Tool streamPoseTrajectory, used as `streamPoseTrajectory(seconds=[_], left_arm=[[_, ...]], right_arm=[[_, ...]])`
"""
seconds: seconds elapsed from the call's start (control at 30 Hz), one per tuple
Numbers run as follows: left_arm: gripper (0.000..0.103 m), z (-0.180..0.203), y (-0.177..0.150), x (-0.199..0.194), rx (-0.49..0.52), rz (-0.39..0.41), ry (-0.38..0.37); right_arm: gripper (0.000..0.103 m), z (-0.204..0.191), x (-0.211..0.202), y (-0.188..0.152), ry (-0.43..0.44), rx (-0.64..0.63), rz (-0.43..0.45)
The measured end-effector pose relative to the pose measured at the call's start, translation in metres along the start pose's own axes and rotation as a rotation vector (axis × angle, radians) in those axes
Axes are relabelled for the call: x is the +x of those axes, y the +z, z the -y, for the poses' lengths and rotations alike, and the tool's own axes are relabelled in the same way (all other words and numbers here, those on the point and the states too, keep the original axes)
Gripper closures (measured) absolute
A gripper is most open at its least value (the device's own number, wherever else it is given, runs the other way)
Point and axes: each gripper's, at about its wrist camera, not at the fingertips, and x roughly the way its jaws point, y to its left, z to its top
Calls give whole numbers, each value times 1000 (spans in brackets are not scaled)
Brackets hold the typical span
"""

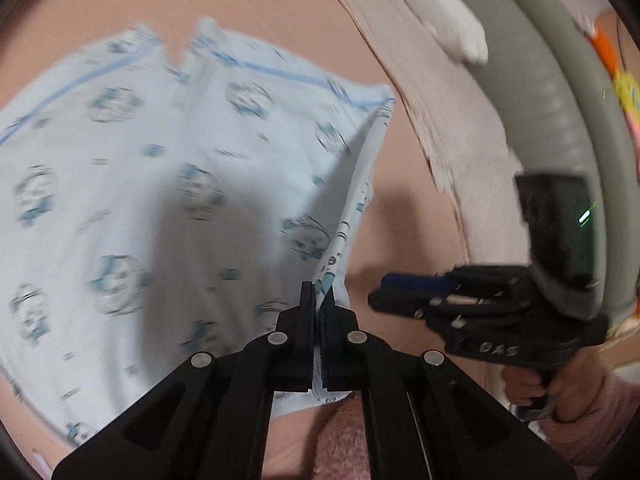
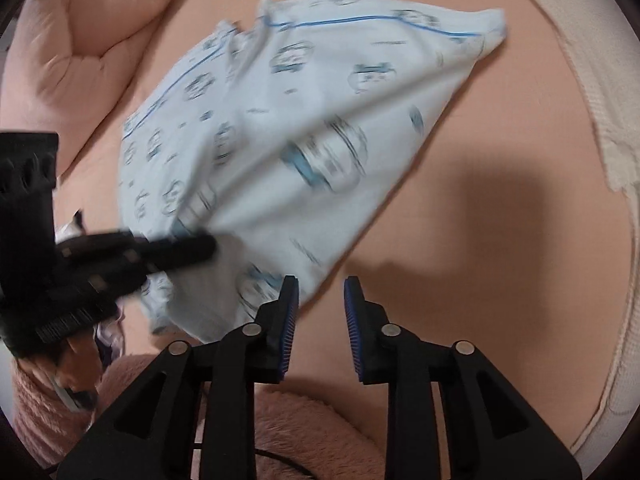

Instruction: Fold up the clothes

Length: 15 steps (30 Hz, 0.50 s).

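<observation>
My left gripper [image 1: 318, 294] clamped on the garment's [image 1: 168, 184] near right edge, cloth spread far-left across the bed [image 2: 460, 240], my right gripper [image 2: 320, 284] parted, empty, garment just left of its fingers.

My right gripper [image 2: 321, 292] hangs open over the pink sheet [image 2: 480, 220]; left gripper [image 2: 200, 248] pinches the printed garment [image 2: 300, 120].
</observation>
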Motion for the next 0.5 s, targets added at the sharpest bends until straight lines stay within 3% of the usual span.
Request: streamPoseTrajectory(seconds=[0.33, 0.5], left_arm=[[101, -69, -36, -60, -136, 102, 69], [101, -99, -63, -75, -216, 131, 71]], right_arm=[[77, -71, 18, 13, 49, -233, -41], [75, -108, 42, 20, 30, -322, -124]])
